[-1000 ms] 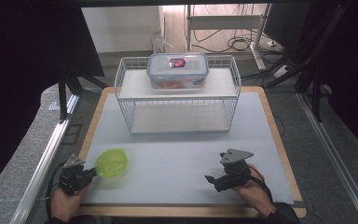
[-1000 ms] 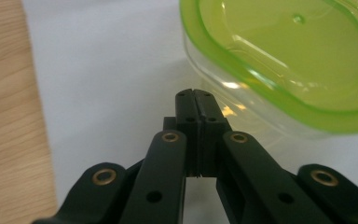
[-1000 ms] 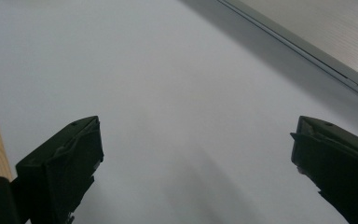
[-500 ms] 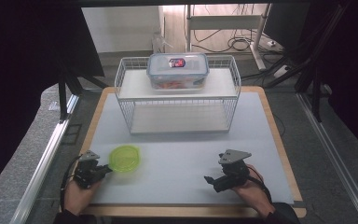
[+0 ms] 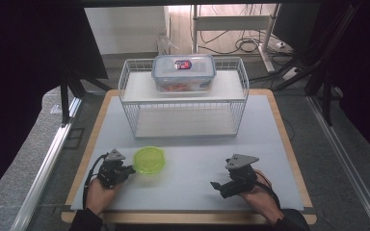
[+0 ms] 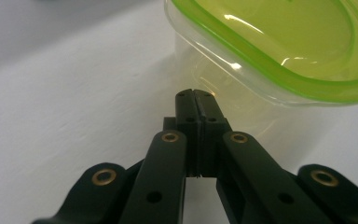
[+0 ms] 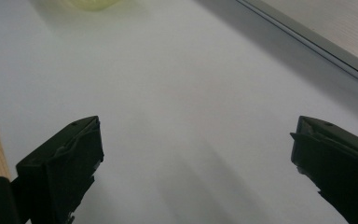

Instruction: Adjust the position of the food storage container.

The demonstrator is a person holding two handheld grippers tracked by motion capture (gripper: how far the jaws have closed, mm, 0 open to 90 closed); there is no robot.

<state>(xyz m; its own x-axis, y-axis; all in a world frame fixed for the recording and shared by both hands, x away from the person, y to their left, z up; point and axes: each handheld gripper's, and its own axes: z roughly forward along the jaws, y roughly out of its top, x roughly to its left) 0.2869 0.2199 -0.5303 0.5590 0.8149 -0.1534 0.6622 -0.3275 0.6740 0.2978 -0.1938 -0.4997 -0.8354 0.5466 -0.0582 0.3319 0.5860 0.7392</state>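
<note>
Jaws, left: we see the left gripper (image 6: 196, 100) with its two black jaws pressed fully together and nothing between them; their tips stand just at the side wall of the container, touching it or almost touching, we cannot tell which.
Jaws, right: the right gripper (image 7: 193, 154) has its jaws spread wide and empty, over the bare white mat (image 7: 177, 93).
Thing in hand: a small round container of clear plastic with a lime-green lid (image 5: 150, 160), standing upright on the white mat on the tabletop (image 5: 289, 144), at the near left, just beside the left gripper (image 5: 125, 171) and well apart from the right gripper (image 5: 217, 185).
Position to the jaws: in the left gripper view the round container (image 6: 279, 51) lies ahead and to the right of the closed tips, with its green rim above them.
Handling: we judge it light and fairly stiff, smooth and slippery, so it slides easily on the mat when pushed and could tip if pushed high.
Where to hold: we think the best is across the lid rim, or low on the wall for a push.
Behind: a white wire rack (image 5: 183, 103) carries a clear lidded food box (image 5: 184, 72) on its upper shelf.
</note>
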